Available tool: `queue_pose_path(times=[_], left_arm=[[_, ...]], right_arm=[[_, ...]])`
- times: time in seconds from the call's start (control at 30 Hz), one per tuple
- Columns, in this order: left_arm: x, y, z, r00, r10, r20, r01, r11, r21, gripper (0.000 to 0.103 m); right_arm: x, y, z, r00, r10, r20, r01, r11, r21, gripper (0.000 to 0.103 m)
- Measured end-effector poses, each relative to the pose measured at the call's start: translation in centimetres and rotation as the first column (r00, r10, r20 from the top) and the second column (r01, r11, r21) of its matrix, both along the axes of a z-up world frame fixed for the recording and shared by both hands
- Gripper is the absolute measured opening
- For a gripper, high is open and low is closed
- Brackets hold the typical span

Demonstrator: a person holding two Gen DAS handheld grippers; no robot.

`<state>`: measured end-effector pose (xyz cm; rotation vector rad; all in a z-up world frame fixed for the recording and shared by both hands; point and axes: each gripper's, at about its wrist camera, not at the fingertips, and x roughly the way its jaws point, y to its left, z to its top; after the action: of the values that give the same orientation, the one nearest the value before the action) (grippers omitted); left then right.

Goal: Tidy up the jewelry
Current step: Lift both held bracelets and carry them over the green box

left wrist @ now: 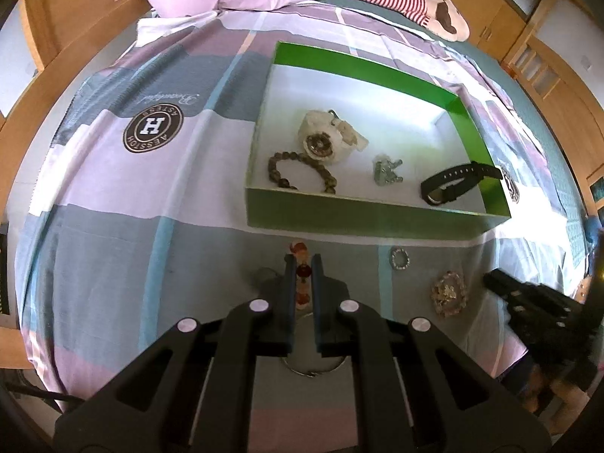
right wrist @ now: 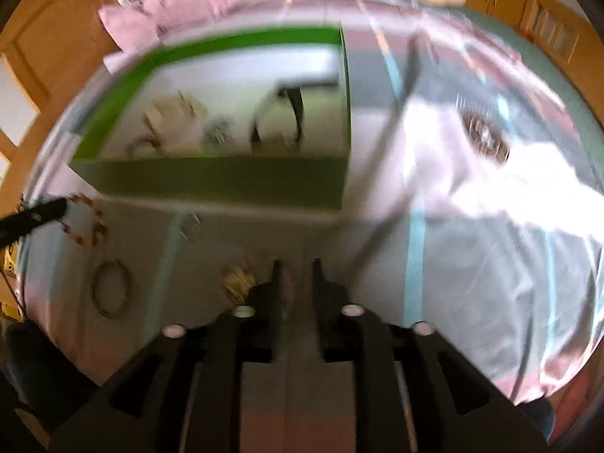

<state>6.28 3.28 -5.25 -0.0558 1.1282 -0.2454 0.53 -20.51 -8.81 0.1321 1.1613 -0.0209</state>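
Jewelry goes in the green box [left wrist: 362,215] ahead. Left tool [left wrist: 302,264] pinches the red bead bracelet [left wrist: 303,283] on the bed; lift it in. Right tool [right wrist: 295,268] is blurry, can't tell.

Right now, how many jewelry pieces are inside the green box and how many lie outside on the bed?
Inside the green box: 4
Outside on the bed sheet: 4, including the reddish bead bracelet between the left gripper fingers
Total: 8
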Motion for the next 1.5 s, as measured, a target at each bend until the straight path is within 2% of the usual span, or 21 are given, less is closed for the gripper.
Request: queue_pose_path(times=[0.1, 0.23, 0.27, 0.33, 0.5, 0.73, 0.83, 1.03, 1.33, 1.47, 1.5], left_arm=[[-0.2, -0.6, -0.4, 1.0, -0.017, -0.008, 0.018, 1.0, 0.008, 0.008], [-0.3, -1.1, -0.7, 0.999, -0.028, -0.016, 0.028, 1.0, 0.012, 0.008], [-0.3, -1.2, -0.7, 0.999, -0.031, -0.016, 0.031, 0.999, 0.013, 0.008], [-0.3, -1.2, -0.6, 0.999, -0.032, -0.013, 0.032, 0.999, 0.013, 0.008], [-0.1, -0.6, 1.0, 1.0, -0.029, 0.012, 0.029, 1.0, 0.004, 0.008], [0.5, -0.5, 5.1, 0.995, -0.06, 0.076, 0.061, 0.998, -0.017, 0.008], [0.5, -0.9, 5.9, 0.994, -0.077, 0.081, 0.08, 0.996, -0.033, 0.008], [0.9, -3.0, 6.8, 0.989, -0.111, 0.101, 0.113, 0.994, -0.011, 0.008], [4.7, -5.3, 7.9, 0.986, -0.108, 0.125, 0.106, 0.994, 0.022, 0.008], [7.2, -6.2, 7.2, 0.99, -0.088, 0.112, 0.086, 0.996, 0.023, 0.008], [7.6, -6.4, 6.9, 0.99, -0.086, 0.112, 0.084, 0.996, 0.018, 0.009]], right_arm=[[-0.3, 0.6, -1.7, 0.999, 0.026, -0.032, -0.025, 1.0, 0.003, 0.027], [-0.4, 1.7, -2.8, 0.997, 0.066, -0.03, -0.067, 0.997, -0.05, 0.025], [-0.4, 1.9, -2.7, 0.997, 0.075, -0.025, -0.077, 0.996, -0.054, 0.008], [-0.5, 2.0, -2.3, 0.996, 0.083, -0.018, -0.084, 0.996, -0.036, 0.008], [-0.6, 1.6, 1.0, 0.996, 0.078, 0.051, -0.079, 0.997, 0.003, 0.008], [0.4, 2.1, 7.7, 0.975, 0.11, 0.192, -0.124, 0.99, 0.063, 0.008], [1.1, 2.5, 9.4, 0.965, 0.125, 0.233, -0.148, 0.985, 0.086, 0.008], [2.5, 3.6, 11.2, 0.949, 0.149, 0.279, -0.169, 0.984, 0.048, 0.008], [6.7, 2.9, 10.2, 0.946, 0.132, 0.295, -0.147, 0.989, 0.03, 0.008], [8.3, 2.7, 9.1, 0.954, 0.118, 0.276, -0.133, 0.99, 0.036, 0.008], [8.6, 2.6, 8.8, 0.955, 0.114, 0.272, -0.129, 0.991, 0.035, 0.011]])
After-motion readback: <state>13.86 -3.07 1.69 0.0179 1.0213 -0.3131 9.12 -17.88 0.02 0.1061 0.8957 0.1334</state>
